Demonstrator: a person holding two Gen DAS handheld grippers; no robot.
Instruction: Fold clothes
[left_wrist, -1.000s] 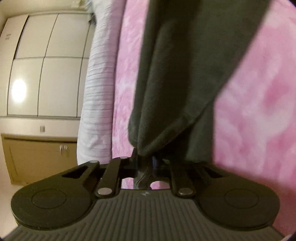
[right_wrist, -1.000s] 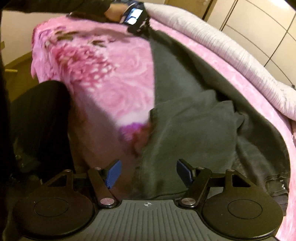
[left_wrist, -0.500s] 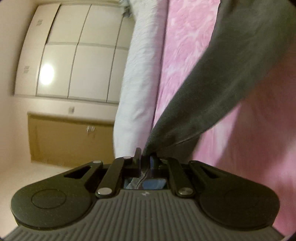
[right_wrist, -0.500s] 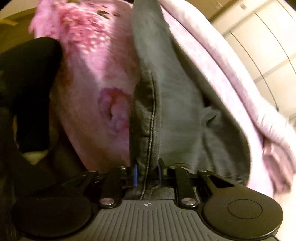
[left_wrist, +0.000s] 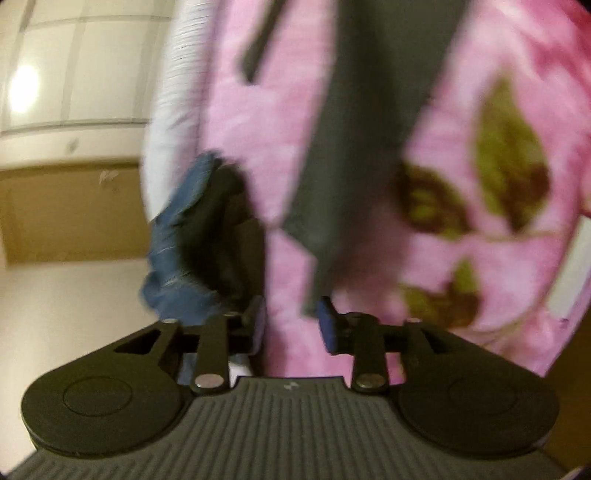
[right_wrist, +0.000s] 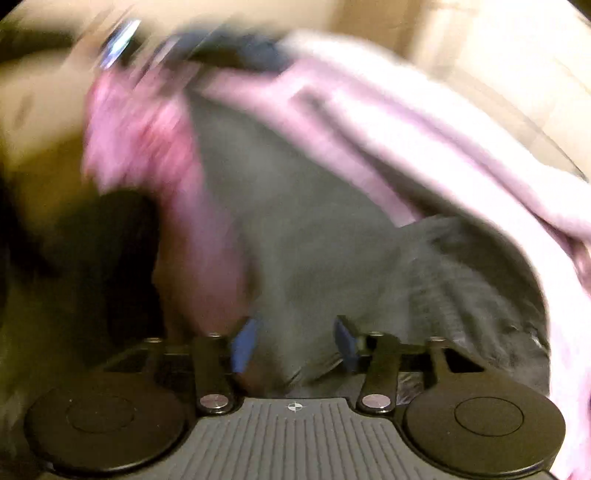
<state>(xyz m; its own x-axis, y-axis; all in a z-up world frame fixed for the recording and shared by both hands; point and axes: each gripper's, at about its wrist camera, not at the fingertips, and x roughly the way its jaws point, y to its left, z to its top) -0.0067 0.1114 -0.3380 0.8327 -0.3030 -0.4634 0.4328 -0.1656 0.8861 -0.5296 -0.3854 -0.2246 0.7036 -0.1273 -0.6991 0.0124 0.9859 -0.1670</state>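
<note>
Left gripper (left_wrist: 290, 325) opening, tilted down over dark trousers (left_wrist: 354, 155), right gripper (right_wrist: 293, 341) opening

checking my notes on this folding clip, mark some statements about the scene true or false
1. The dark grey denim garment lies on a pink floral fleece blanket. True.
2. The left claw is clamped on the garment. False: its jaws are opening, with only blanket showing between them.
3. The right claw has its blue pads apart. True; they are opening over the garment.
4. The blanket is plain green. False: pink with olive leaves.
</note>
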